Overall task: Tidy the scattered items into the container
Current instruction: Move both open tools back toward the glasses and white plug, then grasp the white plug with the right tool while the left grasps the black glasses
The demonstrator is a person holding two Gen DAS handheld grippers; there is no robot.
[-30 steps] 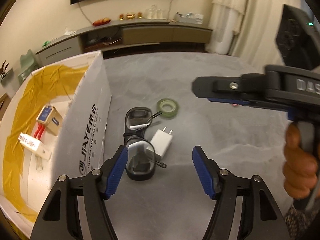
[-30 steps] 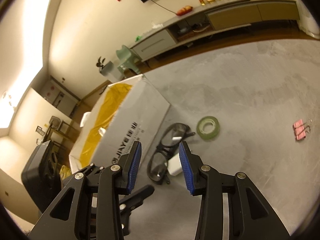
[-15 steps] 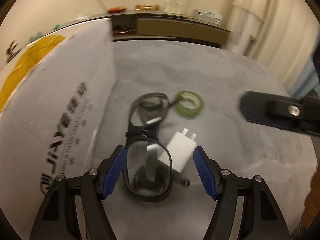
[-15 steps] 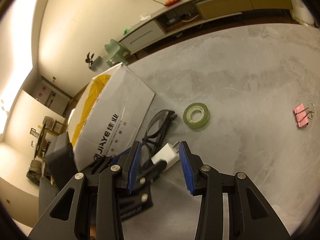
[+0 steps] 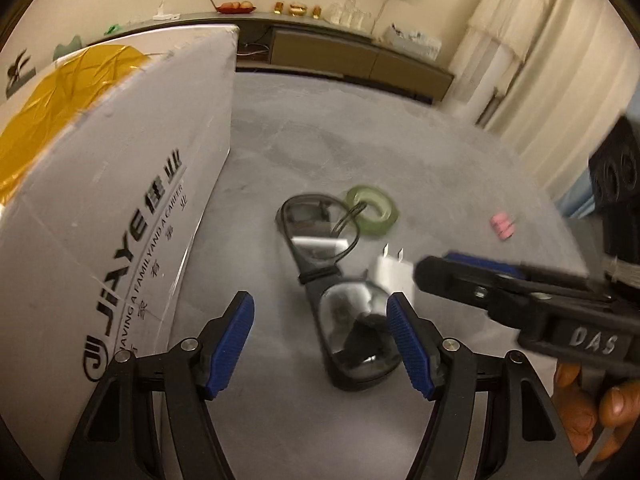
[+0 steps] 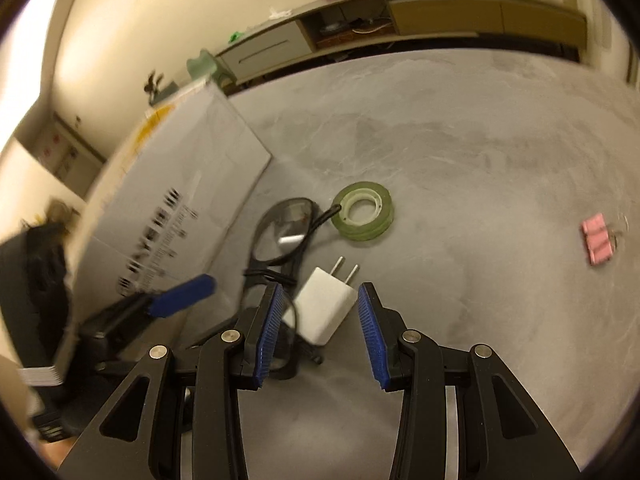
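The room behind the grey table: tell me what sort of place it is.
Most likely a living room in a home. A long low sideboard runs along the far wall with small ornaments and a fruit dish on top, pale curtains hang at the right, and a dark framed picture hangs above.

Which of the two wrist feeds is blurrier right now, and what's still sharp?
Left wrist view: motion blur smears the glasses, tape roll and right gripper; box lettering stays readable. Right wrist view: charger and tape are sharp, box and left gripper streak. Both bend at fisheye edges.
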